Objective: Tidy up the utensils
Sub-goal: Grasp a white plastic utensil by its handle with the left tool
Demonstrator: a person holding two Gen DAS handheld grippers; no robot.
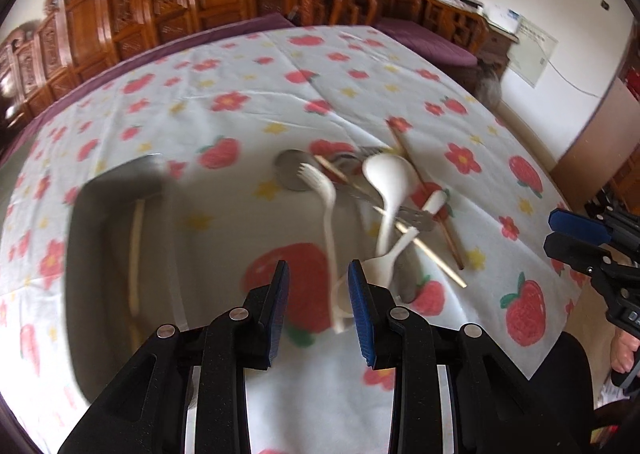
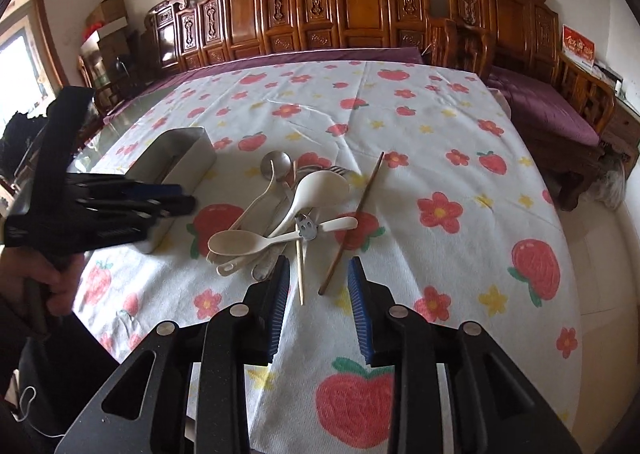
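Although the left wrist view is smeared by blur, both black blue-padded grippers, left [image 1: 318, 274] and right [image 2: 319, 270], are seen spread open and empty. Tangled cream plastic spoons [image 2: 320, 185], forks and chopsticks are heaped on the strawberry-print tablecloth [image 2: 440, 157] beside the rectangular metal utensil box [image 2: 188, 153], partly hidden by the left gripper.

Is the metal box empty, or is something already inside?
Not empty: the metal box holds one pale chopstick, seen in the left wrist view.

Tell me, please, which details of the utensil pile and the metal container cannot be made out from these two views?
- Rectangular grey metal container: right wrist view, its near end is hidden behind the left claw; left wrist view, motion blur smears its walls.
- Pale stick inside it: blurred, type unclear.
- Metal utensils under the white plastic spoons: handles overlapped, count unclear.
- Right claw: cut off by the left wrist view's edge.
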